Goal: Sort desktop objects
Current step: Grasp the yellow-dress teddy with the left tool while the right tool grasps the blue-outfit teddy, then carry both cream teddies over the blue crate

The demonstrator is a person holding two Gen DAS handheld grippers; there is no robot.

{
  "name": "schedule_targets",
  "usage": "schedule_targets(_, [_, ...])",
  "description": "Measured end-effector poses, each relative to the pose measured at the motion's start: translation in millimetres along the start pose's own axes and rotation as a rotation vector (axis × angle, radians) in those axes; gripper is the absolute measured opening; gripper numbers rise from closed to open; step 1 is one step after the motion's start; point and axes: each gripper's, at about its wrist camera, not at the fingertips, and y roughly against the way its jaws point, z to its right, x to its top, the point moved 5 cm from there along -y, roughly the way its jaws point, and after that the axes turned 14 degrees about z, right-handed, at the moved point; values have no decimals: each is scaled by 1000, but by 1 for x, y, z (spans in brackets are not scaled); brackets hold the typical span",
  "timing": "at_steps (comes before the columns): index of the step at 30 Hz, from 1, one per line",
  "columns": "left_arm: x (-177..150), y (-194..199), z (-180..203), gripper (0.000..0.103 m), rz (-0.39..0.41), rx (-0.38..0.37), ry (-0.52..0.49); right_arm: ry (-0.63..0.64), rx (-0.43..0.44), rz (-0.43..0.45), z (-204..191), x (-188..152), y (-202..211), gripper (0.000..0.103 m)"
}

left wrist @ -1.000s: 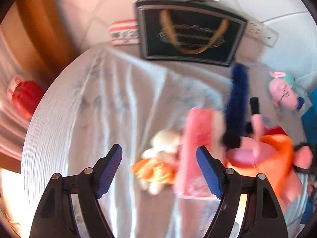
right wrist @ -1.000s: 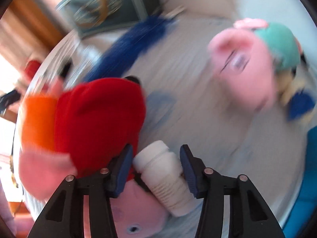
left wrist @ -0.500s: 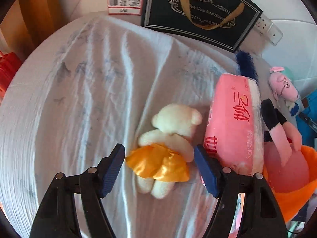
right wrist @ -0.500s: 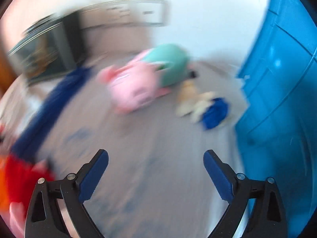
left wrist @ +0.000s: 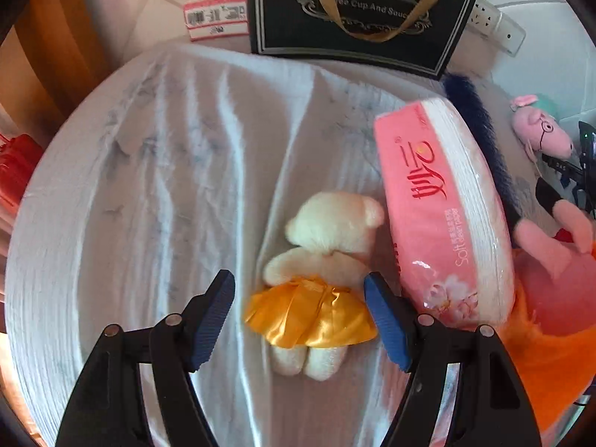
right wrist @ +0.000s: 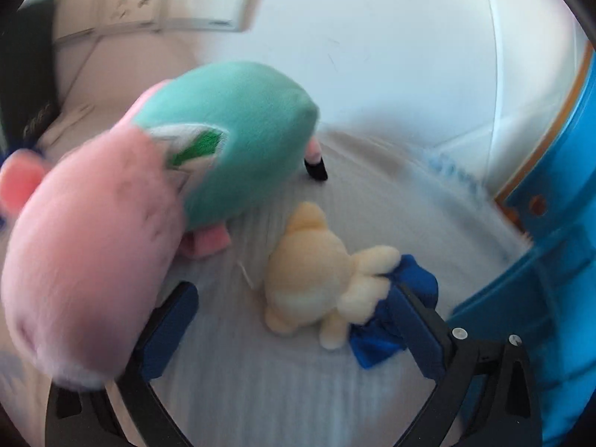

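Both rigs look the same: the left hand-held gripper (left wrist: 300,318) and the right hand-held gripper (right wrist: 294,331) have chunky matte black plastic arms, forked like a Y, with small silver screws at the joints and ribbed blue rubber pads (left wrist: 385,322) lining the inner fingertips.

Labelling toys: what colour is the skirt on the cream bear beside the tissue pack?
Shiny yellow-orange skirt, clearest in the left wrist view.

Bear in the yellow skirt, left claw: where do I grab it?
Take the bear in the yellow skirt across its waist, from above. It lies flat, head away, and the left claw, open and closing, already straddles the skirt. The tissue pack crowds the right finger.
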Motion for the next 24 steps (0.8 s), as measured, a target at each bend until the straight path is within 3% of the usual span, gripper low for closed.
schedule_targets(1, [-5, -8, 6, 60, -31, -14, -15, 1, -30, -5, 4, 4, -1, 57])
schedule_targets(2, [-8, -10, 13, 58, -17, 19, -62, 6, -40, 1, 5, 6, -1, 55])
schedule_targets(4, [-13, -6, 30, 42, 6, 43, -146, 9, 13, 1, 0, 5, 5, 45])
schedule_targets(7, [-23, 3, 32, 33, 25, 92, -114, 18, 110, 11, -10, 1, 32, 28])
schedule_targets(10, [-35, 25, 27, 32, 55, 91, -23, -30, 231, -12, -20, -12, 66, 27])
schedule_targets(18, [-58, 125, 21, 32, 211, 162, 92, -133, 411, -26, -21, -34, 169, 27])
schedule_targets(24, [-60, 207, 47, 32, 367, 85, 108, -153, 472, 61, -13, -43, 268, 27])
